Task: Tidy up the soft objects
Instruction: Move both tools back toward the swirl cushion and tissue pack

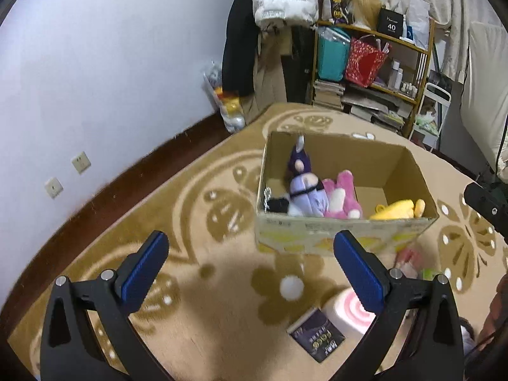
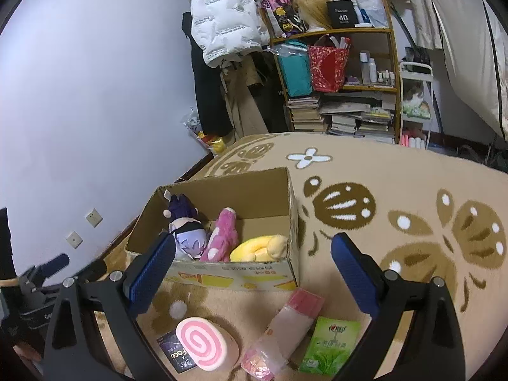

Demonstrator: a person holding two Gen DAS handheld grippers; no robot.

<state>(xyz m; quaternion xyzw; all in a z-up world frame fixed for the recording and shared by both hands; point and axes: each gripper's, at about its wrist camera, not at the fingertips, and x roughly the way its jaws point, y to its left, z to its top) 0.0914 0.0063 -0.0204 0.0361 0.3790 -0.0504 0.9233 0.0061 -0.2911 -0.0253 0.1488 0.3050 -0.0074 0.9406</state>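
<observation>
Left gripper (image 1: 250, 254): jaws spread wide and released, nothing between the blue pads (image 1: 144, 271), held above the patterned carpet (image 1: 197, 190) short of the cardboard box (image 1: 333, 231). Box stands open on the carpet. Contents, left to right as seen from the left wrist view: a small black item (image 1: 277, 204) in the near-left corner, a purple plush doll (image 1: 303, 187) leaning against the left wall, a pink plush (image 1: 341, 195) touching it, then a yellow plush (image 1: 398, 209) at the near-right side, apart from the pink one. Outside the box, on the carpet in front of it, right wrist view, left to right: a dark packet (image 2: 173, 354) partly under a pink-and-white swirl roll cushion (image 2: 204, 343), a pink-capped translucent pouch (image 2: 285, 330) just beside it, and a green sachet (image 2: 331, 346) near the pouch. Right gripper (image 2: 254, 265): jaws likewise wide apart and released, empty, hovering over these loose items with the box's near wall between its fingers. Background: shelf unit (image 2: 349, 35) loaded with bags, bottles and stacked books, white padded jacket (image 2: 222, 16) hanging to its left.
</observation>
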